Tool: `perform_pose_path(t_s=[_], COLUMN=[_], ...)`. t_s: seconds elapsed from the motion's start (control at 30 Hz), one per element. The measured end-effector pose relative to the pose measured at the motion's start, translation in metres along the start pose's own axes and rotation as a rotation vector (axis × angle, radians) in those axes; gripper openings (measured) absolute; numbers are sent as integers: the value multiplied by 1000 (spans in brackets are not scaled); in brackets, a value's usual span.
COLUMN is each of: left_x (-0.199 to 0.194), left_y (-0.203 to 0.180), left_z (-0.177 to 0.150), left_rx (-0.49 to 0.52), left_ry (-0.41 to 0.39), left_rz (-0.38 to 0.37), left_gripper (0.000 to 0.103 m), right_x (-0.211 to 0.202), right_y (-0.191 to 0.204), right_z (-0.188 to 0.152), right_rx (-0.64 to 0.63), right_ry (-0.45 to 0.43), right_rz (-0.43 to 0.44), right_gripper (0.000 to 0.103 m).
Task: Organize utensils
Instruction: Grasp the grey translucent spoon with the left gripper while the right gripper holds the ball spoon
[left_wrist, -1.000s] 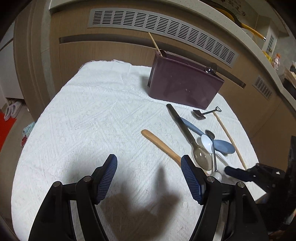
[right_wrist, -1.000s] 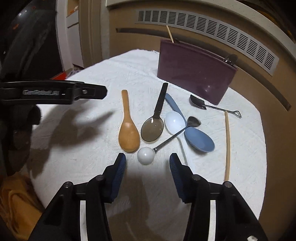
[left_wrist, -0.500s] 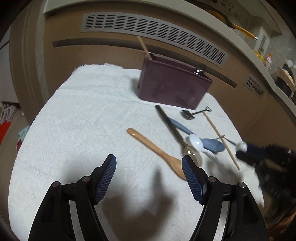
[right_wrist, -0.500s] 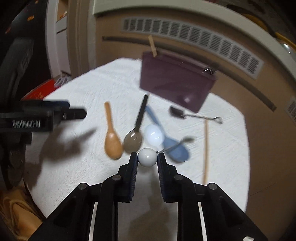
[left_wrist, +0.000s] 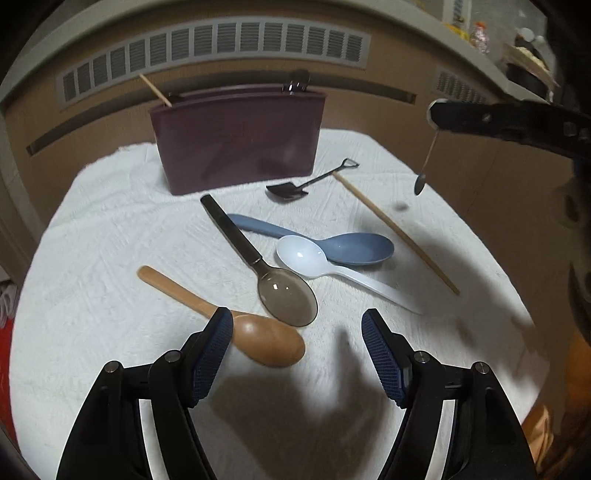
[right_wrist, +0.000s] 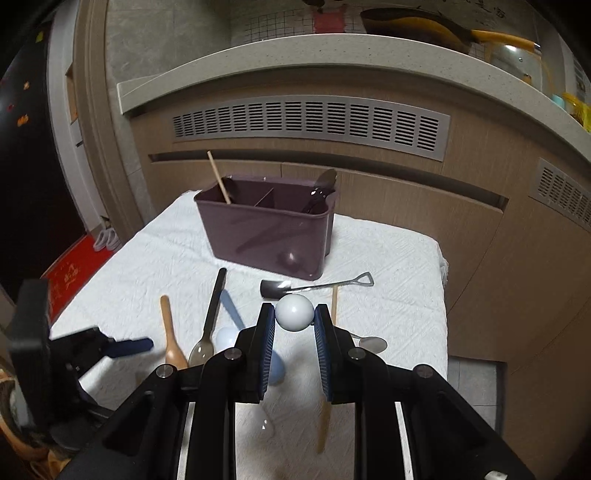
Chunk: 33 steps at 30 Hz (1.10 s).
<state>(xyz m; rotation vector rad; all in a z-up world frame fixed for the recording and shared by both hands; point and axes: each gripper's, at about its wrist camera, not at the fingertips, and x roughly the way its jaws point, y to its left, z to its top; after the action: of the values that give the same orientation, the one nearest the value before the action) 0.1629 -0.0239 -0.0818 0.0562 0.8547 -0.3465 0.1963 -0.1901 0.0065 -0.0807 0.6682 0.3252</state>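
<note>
Right gripper (right_wrist: 294, 317): clamped on the white ball end of a small metal spoon (right_wrist: 294, 312), raised above the table; bowl of that spoon (left_wrist: 420, 183) seen hanging below the gripper in the left view, clear of the cloth.

Left gripper (left_wrist: 297, 332): fingers wide apart, holding nothing, poised low over the near part of the white cloth (left_wrist: 110, 258), just above the bowl of the wooden spoon (left_wrist: 236, 325).

Purple caddy (right_wrist: 266, 232): stood upright at the far edge of the cloth, divided inside; one chopstick (right_wrist: 218, 177) leaned in its left compartment, a metal utensil (right_wrist: 321, 190) in its right.

Laid loose on the cloth in front of the caddy:
- wooden spoon, nearest the left gripper;
- smoky clear spoon with black handle (left_wrist: 258, 266), bowl just beside the wooden spoon;
- white plastic spoon (left_wrist: 325, 266), bowl touching the blue spoon (left_wrist: 332, 245);
- shovel-shaped spoon (left_wrist: 306, 182), near the caddy;
- second chopstick (left_wrist: 399, 232), to the right of the group.
</note>
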Motion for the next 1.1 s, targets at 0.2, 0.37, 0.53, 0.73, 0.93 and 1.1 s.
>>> perform_pose_path(t_s=[0.2, 0.37, 0.53, 0.73, 0.93, 1.1], left_x=[35, 29, -20, -88, -124, -139], left_y=[-10, 1, 12, 14, 16, 15], left_z=[10, 10, 14, 27, 34, 36], left_rx=[48, 2, -28, -15, -25, -20], left_ry=[39, 4, -117, -287, -364, -388], left_rz=[169, 145, 90, 96, 66, 56], left_gripper=[58, 33, 31, 30, 10, 6], right_x=[-5, -8, -15, -37, -59, -73], right_y=[-4, -9, -8, 8, 24, 34], right_z=[-1, -6, -5, 4, 12, 15], right_rx=[7, 24, 34, 4, -32, -59], right_ry=[-33, -26, -28, -78, -118, -133], right_rz=[25, 32, 48, 71, 84, 89], right_gripper=[20, 20, 20, 20, 20, 20])
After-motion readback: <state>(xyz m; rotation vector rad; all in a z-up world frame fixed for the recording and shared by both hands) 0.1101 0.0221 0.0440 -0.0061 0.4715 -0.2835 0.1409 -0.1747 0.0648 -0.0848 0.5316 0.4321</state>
